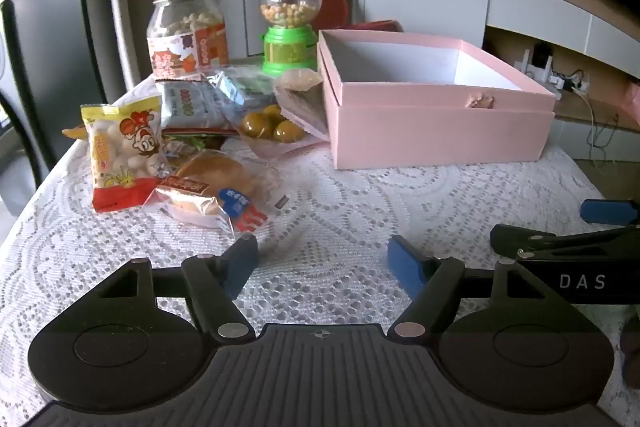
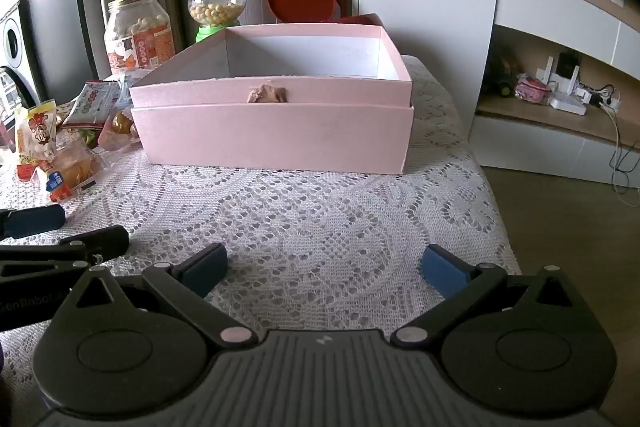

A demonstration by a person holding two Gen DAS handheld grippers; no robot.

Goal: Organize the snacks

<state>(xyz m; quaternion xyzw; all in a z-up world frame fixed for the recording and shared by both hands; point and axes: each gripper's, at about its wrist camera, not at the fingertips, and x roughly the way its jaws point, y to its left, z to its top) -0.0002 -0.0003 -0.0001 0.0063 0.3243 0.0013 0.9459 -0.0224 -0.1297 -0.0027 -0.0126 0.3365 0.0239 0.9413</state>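
- The left gripper [image 1: 322, 263] hovers low over the lace tablecloth [image 1: 360, 195], jaws spread wide with nothing between them; it looks readied for a first pick, since the snack heap lies just ahead at about 11 o'clock.
- The right gripper [image 2: 324, 267] is likewise wide apart and empty, squared up to the box at 12 o'clock. My guess is that it waits to steady or receive rather than to fetch.
- In the left wrist view the right gripper's arm shows at 3 o'clock, so the two tools sit side by side, near but not touching.
- Nearest of the snacks is a wrapped bun [image 1: 216, 183] at 11 o'clock, touching the yellow and red puff packet [image 1: 122, 151], which leans up at 10 o'clock.
- Behind them lie a bag of green-yellow fruits [image 1: 272, 127] and a pale blue sachet [image 1: 188, 103], overlapping in a loose pile. Probably they were tipped out together for sorting.
- The pink box [image 2: 272, 135] stands open at 1 o'clock from the left gripper, its inner tray raised above the outer sleeve. No snack shows inside it, so it reads as the destination and the sorting has not begun.
- Farthest back, at 11 to 12 o'clock, the glass jar [image 1: 186, 31] and the green gumball dispenser [image 1: 290, 23] stand upright against the wall, likely kept clear as too tall for the box.
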